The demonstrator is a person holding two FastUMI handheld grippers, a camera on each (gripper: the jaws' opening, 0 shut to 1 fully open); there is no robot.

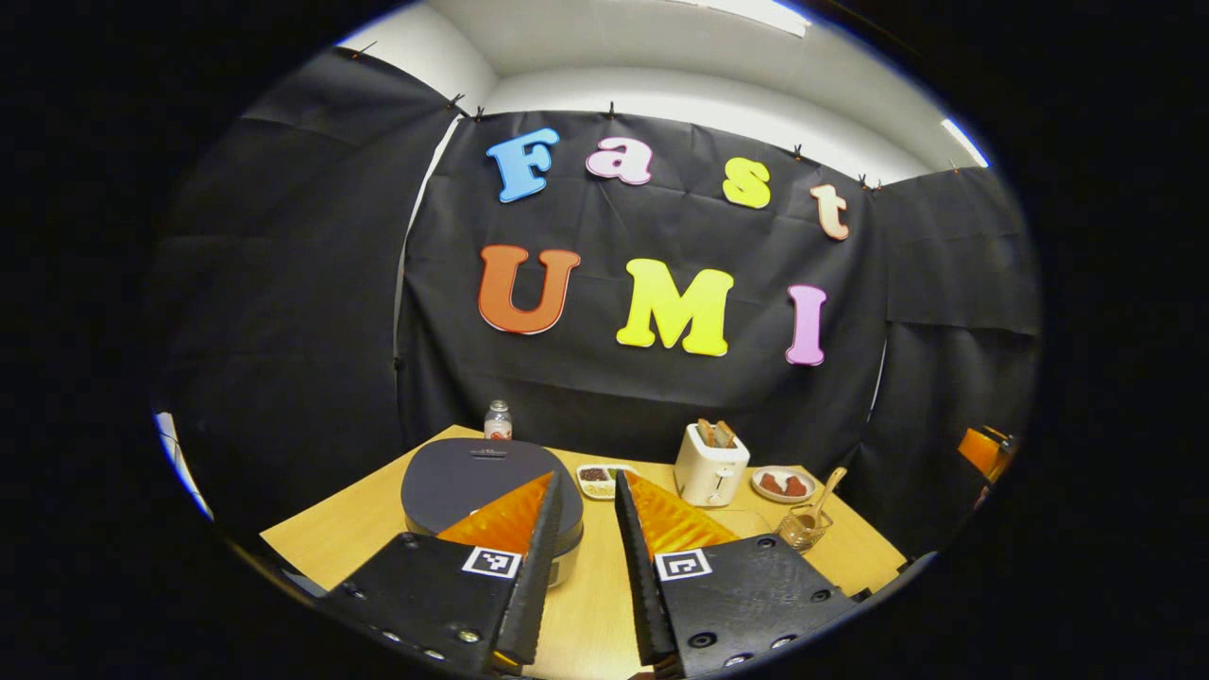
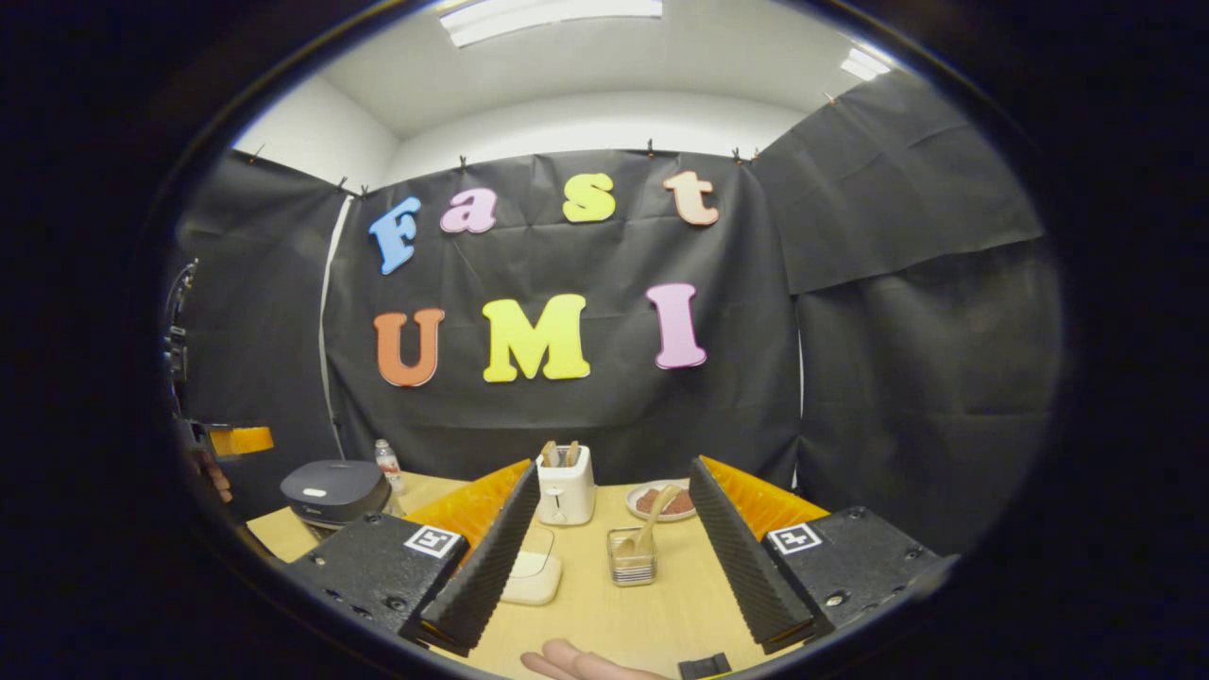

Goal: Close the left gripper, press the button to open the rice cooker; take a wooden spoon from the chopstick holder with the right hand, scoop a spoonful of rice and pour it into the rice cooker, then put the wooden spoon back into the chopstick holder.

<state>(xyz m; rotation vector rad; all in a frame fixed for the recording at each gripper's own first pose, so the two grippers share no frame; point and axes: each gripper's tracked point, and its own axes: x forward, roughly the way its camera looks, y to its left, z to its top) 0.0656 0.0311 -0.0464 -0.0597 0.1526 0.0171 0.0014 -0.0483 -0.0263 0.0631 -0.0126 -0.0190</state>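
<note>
The rice cooker (image 1: 477, 482) stands on the table's left side with its dark lid down, just beyond my left gripper (image 1: 587, 482), which is open and empty above the table. It also appears small at the left (image 2: 332, 491) in the right gripper view. A wire chopstick holder (image 2: 633, 557) holds the wooden spoon (image 2: 652, 524), leaning right, straight ahead of my open, empty right gripper (image 2: 614, 467). The same holder (image 1: 803, 527) and spoon (image 1: 824, 493) sit at the right in the left gripper view. A white shallow container (image 2: 534, 576) lies by the right gripper's left finger; its contents are hidden.
A white toaster (image 2: 565, 486) with bread, a plate of reddish food (image 2: 661, 501), a small bottle (image 1: 498, 420) and a small divided tray (image 1: 600, 480) stand toward the back of the wooden table (image 2: 604, 614). A hand (image 2: 576, 663) shows at the near edge.
</note>
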